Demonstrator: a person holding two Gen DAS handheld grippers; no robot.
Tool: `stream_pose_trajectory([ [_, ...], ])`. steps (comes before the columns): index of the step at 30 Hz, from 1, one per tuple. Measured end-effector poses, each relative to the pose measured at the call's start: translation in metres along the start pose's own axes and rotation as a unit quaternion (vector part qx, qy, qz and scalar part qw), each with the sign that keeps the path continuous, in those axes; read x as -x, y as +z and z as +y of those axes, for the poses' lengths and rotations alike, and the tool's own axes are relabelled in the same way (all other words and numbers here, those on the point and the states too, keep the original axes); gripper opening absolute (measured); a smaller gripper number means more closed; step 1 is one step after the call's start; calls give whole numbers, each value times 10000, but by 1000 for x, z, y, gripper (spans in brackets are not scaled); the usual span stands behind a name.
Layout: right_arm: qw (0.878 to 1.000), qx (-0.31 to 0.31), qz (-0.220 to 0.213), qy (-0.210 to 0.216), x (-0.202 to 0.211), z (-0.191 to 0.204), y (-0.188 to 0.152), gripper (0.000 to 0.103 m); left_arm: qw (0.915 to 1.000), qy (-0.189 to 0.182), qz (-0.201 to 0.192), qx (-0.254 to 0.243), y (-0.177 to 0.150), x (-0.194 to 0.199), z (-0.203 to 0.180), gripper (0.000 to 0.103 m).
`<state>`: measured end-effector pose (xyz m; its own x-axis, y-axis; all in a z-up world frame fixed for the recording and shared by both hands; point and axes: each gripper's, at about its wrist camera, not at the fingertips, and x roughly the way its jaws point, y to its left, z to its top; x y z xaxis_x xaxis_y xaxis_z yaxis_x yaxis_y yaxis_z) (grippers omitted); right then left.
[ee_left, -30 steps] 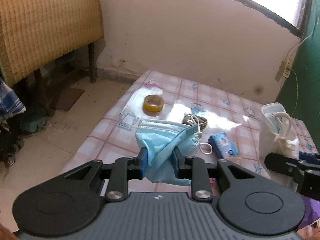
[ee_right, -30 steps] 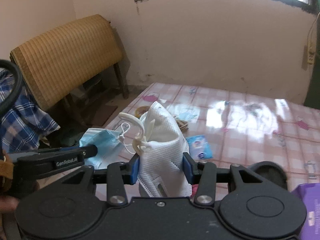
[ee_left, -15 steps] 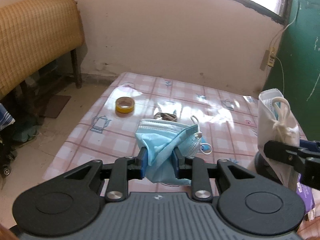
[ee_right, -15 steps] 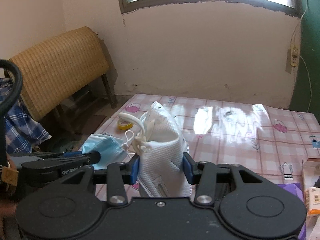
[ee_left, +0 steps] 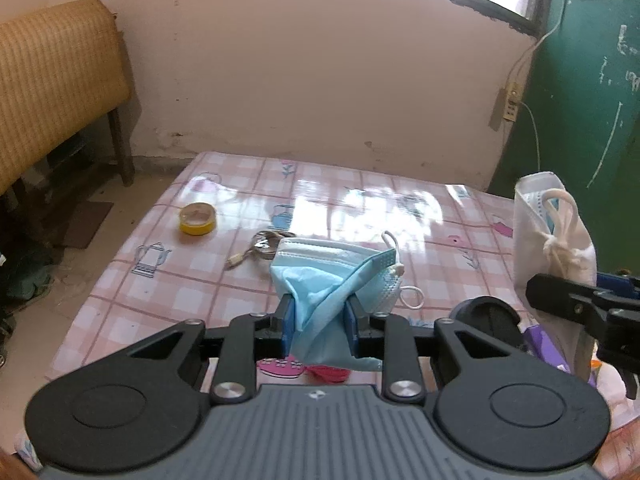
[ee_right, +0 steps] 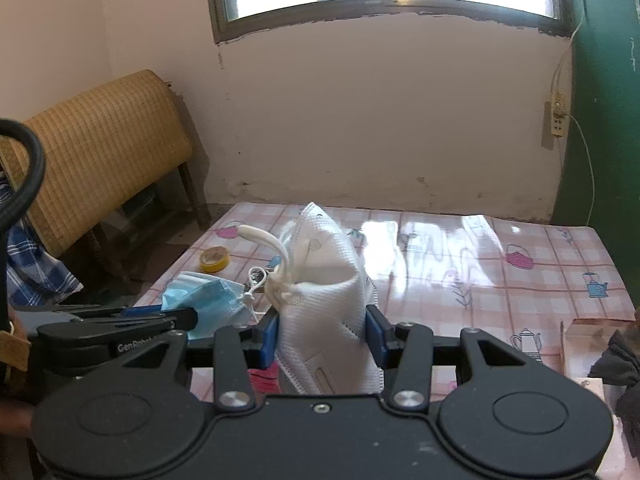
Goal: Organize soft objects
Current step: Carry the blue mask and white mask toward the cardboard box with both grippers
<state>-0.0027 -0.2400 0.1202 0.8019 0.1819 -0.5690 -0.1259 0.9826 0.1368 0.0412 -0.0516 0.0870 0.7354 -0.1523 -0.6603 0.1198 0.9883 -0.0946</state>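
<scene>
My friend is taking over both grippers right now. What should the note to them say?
Left gripper: shut on the blue face mask, held above the table.
Right gripper: shut on the white face mask, also in the air.
On the table: yellow tape roll and a coiled cable.
Done: both masks picked up.
Left: put both masks down wherever the soft things go; that spot isn't clear from here.

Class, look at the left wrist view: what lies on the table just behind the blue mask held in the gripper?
Behind the blue mask lies a coiled cable on the table; the mask hides the coil's right end.
</scene>
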Motion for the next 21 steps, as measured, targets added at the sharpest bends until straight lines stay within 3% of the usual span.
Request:
stream_pose_trajectory([
  [21,9990,-263,-104,-356,22,-52,-5,53,9984,-398,53,-408,-1,-4,-62,27],
])
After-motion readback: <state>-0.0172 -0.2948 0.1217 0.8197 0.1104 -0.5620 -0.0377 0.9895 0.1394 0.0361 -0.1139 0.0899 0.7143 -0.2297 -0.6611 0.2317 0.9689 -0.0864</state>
